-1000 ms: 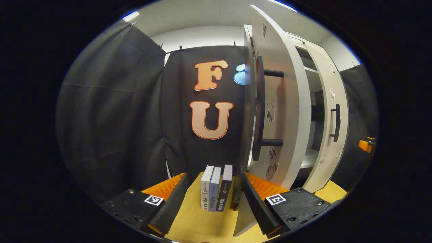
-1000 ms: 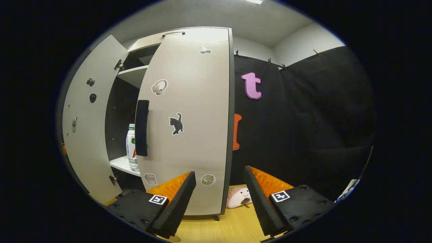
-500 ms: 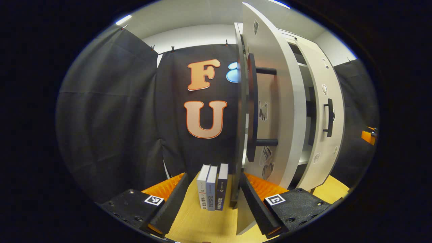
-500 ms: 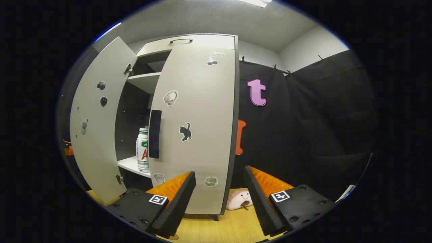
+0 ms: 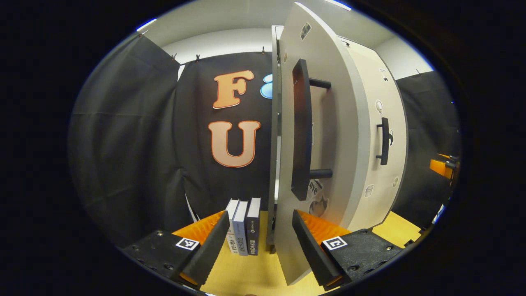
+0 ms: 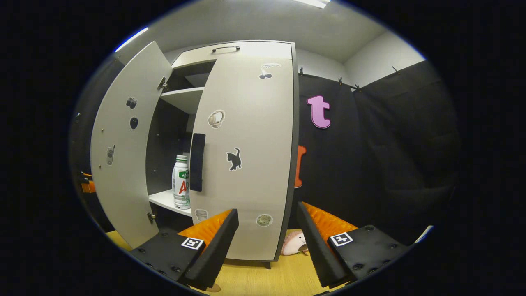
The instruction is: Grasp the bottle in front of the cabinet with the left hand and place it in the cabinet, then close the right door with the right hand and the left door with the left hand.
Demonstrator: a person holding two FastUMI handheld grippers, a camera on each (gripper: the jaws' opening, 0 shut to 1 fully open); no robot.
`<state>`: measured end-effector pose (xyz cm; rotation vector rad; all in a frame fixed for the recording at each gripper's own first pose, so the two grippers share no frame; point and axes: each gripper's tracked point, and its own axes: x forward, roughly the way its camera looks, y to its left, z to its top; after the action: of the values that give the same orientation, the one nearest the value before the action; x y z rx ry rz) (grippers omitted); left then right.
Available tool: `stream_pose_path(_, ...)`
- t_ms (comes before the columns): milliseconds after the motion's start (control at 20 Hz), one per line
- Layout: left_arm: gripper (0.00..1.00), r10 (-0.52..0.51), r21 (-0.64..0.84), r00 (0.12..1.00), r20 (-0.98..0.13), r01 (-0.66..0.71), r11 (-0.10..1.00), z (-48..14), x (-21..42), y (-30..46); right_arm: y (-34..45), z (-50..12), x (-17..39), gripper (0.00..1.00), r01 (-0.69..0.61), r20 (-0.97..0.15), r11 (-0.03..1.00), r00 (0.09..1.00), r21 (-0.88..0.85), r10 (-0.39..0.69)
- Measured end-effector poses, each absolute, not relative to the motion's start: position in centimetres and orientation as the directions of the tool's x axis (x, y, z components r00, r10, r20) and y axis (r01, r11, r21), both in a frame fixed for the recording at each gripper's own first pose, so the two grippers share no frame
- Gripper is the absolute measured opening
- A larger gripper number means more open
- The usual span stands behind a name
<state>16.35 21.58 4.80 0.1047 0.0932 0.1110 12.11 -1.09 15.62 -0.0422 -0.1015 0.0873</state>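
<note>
Wooden table [image 5: 254, 271], cabinet: bottle [image 6: 181, 182] shelved. Left door [image 5: 324, 135] ajar, rigid, light-swinging; push near handle [image 5: 301, 129]. Both tongs [image 5: 259, 240] [image 6: 266, 242] open, empty.

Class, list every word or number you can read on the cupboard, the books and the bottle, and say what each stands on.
"Love": sticker on the left door.
Books: spine print too small to read.
Bottle: label too blurred to read.
</note>
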Motion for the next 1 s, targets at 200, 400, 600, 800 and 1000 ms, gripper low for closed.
stream_pose_path(200, 0.94, 0.1, 0.096, 0.991, -0.091, -0.091, 0.991, 4.5, 16.8, 19.9, -1.0, 15.4, 12.1, 0.95, -0.092, 0.095, 0.994, 0.991, -0.051, 0.096)
stream_pose_path(400, 0.94, 0.087, 0.079, 0.993, -0.085, -0.08, 0.994, 4.2, 17.5, 17.8, -1.4, 15.2, 12.0, 0.95, -0.08, 0.089, 0.995, 0.992, -0.058, 0.085)
stream_pose_path(600, 0.91, 0.079, 0.091, 0.992, -0.098, -0.07, 0.993, 3.6, 18.2, 16.1, -1.9, 15.0, 12.0, 0.95, -0.067, 0.082, 0.996, 0.994, -0.057, 0.071)
stream_pose_path(800, 0.97, 0.071, 0.088, 0.993, -0.099, -0.062, 0.994, 2.9, 19.3, 14.4, -2.1, 14.3, 12.2, 0.95, -0.058, 0.063, 0.996, 0.996, -0.065, 0.062)
stream_pose_path(1000, 0.94, 0.036, 0.074, 0.993, -0.108, -0.028, 0.997, 2.2, 20.7, 12.3, -2.6, 13.8, 12.5, 0.89, -0.045, 0.047, 0.997, 0.998, -0.059, 0.048)
